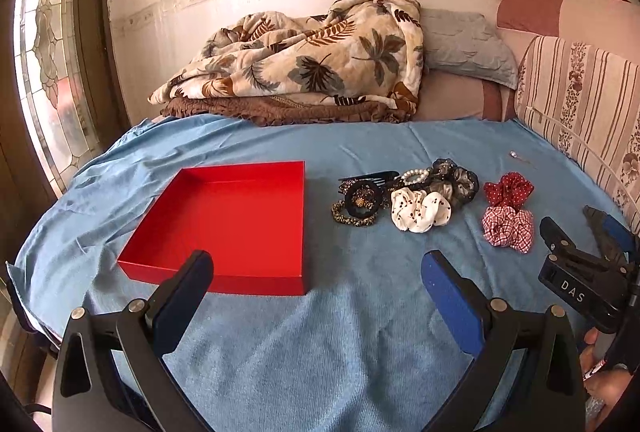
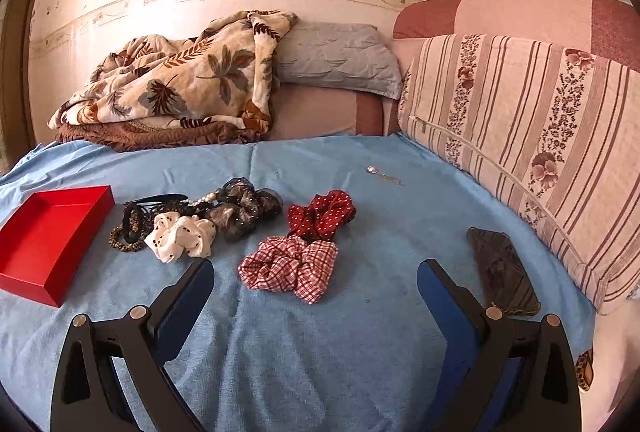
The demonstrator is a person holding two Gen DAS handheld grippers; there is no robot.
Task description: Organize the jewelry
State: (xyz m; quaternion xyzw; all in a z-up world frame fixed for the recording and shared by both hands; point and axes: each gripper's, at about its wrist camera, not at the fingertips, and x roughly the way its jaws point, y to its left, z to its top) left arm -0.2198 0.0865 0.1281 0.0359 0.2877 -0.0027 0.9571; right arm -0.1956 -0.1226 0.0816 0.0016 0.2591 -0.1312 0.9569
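left wrist view: both tongs, left (image 1: 316, 268) and right (image 2: 316, 272), gape wide, holding nothing. "das" reads on the right tongs' body. scrunchies (image 2: 290, 266) lie on the blue bed (image 1: 360, 332) beside the red box (image 1: 236, 224).

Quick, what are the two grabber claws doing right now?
Left gripper: open, holding nothing, above the blue cloth.
Right gripper: open, holding nothing.

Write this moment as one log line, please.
stage: start | left gripper: open, empty | right gripper: open, empty | red box: empty | checked scrunchie: on blue cloth, nearest right fingers
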